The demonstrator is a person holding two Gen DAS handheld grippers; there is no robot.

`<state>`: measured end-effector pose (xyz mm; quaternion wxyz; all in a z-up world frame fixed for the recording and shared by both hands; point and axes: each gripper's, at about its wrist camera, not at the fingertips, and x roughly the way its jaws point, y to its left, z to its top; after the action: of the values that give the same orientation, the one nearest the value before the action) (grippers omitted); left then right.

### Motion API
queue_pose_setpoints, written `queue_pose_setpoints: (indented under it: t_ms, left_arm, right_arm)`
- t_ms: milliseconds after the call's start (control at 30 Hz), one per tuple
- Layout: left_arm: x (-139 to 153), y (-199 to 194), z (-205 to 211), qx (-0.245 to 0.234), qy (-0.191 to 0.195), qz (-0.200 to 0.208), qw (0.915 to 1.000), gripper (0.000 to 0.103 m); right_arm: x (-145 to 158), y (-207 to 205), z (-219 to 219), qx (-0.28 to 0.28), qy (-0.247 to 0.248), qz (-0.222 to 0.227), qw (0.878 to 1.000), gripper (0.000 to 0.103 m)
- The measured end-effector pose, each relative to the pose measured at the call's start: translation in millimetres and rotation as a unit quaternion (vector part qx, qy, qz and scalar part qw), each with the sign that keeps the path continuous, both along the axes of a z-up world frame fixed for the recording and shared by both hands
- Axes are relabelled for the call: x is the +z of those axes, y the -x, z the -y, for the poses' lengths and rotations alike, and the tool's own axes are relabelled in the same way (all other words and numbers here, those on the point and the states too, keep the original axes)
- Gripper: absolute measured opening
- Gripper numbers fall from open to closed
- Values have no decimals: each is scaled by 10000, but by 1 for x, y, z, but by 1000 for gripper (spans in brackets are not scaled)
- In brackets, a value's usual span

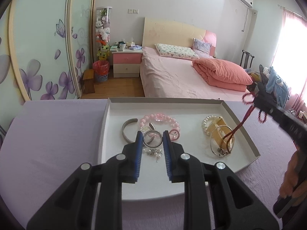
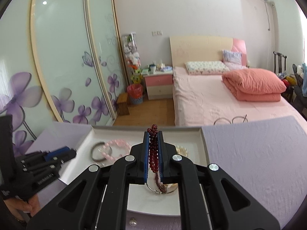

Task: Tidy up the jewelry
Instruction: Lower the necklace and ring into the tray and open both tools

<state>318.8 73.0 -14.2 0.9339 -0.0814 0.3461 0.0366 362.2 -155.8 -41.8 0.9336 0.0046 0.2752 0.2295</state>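
Observation:
A white tray point(image 1: 115, 115) on the lilac table holds jewelry. My left gripper point(image 1: 153, 134) is open, low over the tray's near side, with a silver ring point(image 1: 151, 138) between its fingertips and a small silver charm piece point(image 1: 153, 152) just below. A grey cuff point(image 1: 126, 129) and a pink bead bracelet point(image 1: 159, 117) lie beyond. My right gripper point(image 2: 153, 133) is shut on a dark red bead strand point(image 2: 153, 149), lifted above the tray's right side; the strand's end hangs onto a gold bangle point(image 1: 222, 140) beside a pearl bracelet point(image 1: 206, 122).
The table has a lilac cloth point(image 1: 53, 134). The tray's right wall point(image 1: 243, 126) rises below the right gripper. A pink bed point(image 1: 172, 76) stands behind the table, a wardrobe point(image 1: 38, 57) at left. Silver rings point(image 2: 228, 120) lie on the bed's edge.

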Motion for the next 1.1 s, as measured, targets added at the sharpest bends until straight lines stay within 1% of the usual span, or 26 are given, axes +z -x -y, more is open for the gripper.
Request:
queue_pose_setpoints:
  t_ms: [167, 233, 267, 300, 333, 367, 600, 867, 933, 967, 1000, 1100]
  left_arm:
    - [-9, -9, -1, -2, 30, -65, 10000, 21]
    - [-12, -11, -1, -15, 43, -86, 10000, 21]
    - [-14, -12, -1, -21, 42, -97, 9999, 21]
    - [-15, -14, -1, -40, 49, -107, 9999, 21]
    - [-17, -14, 0, -52, 49, -115, 9999, 21]
    - [-18, -16, 0, -59, 50, -125, 9999, 21]
    - [-30, -27, 1, -113, 112, -256, 9995, 21]
    - [-44, -36, 2, -96, 146, -420, 9990, 22]
    - [-45, -36, 1, -56, 187, -444, 9988, 23]
    - [-45, -35, 1, -65, 202, -450, 9988, 27]
    - [-44, -34, 0, -44, 187, -446, 9988, 34]
    - [-41, -30, -3, 7, 190, -397, 9990, 44]
  right_arm:
    - [-20, -8, -1, 1, 76, -308, 9995, 9]
    - [-24, -11, 1, -14, 55, -393, 9992, 13]
    - [-25, -12, 3, -28, 4, -445, 9990, 26]
    - [-26, -13, 4, -50, -37, -455, 9989, 46]
    - [-26, -12, 7, -74, -94, -424, 9990, 53]
    - [-26, -12, 8, -85, -89, -391, 9992, 57]
    - [-30, -18, 15, -163, -143, -506, 9985, 57]
    - [-37, -22, 18, -170, -72, -579, 9982, 57]
    - [-38, -21, 19, -165, -54, -585, 9981, 57]
    - [-38, -20, 19, -164, -48, -581, 9982, 57]
    - [-38, -19, 19, -162, -44, -580, 9982, 57]
    - [-38, -18, 19, -151, -50, -582, 9982, 57]
